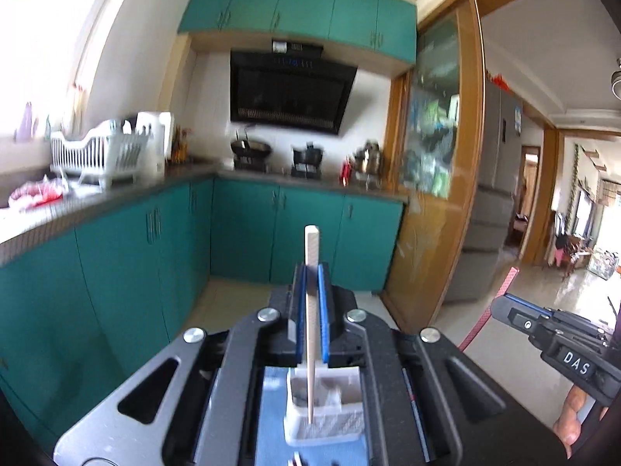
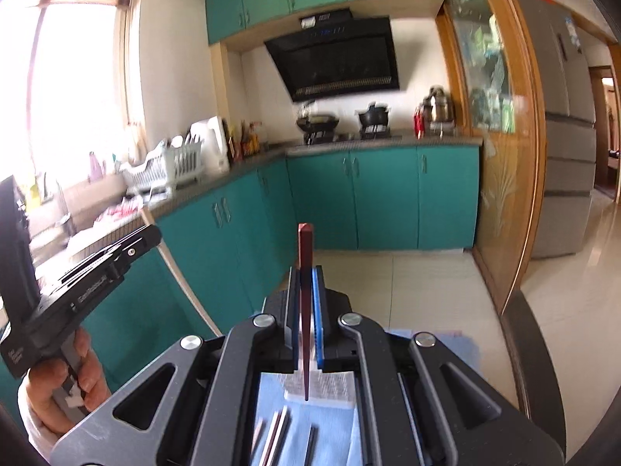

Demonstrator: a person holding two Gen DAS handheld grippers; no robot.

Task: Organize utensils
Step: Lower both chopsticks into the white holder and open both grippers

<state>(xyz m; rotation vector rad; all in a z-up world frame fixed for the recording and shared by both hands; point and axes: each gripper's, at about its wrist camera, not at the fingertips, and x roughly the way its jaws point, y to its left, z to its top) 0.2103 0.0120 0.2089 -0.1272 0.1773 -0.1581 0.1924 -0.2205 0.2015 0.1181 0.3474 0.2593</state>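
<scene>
Pale wooden chopstick point(image 1: 311, 256) clamped upright in the left gripper point(image 1: 311, 272), red chopstick point(image 2: 305, 256) likewise in the right gripper point(image 2: 305, 272), each tip toward six o'clock above the white utensil holder point(image 1: 326, 415): lower both vertically, unhurried, into separate compartments.

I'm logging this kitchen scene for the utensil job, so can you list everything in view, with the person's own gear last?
Pale chopstick: one, light wood, upright in left gripper.
Red chopstick: one, dark red, upright in right gripper.
Utensil holder: one, white, on blue cloth below.
Loose chopsticks: several, on cloth.
Dish rack: one, white, left counter.
Range hood: one, black, back wall.
Pots: two, dark, on stove.
Kettle: one, silver, counter end.
Cabinets: teal, upper and lower.
Left gripper: shut on chopstick.
Right gripper: shut on chopstick.
</scene>
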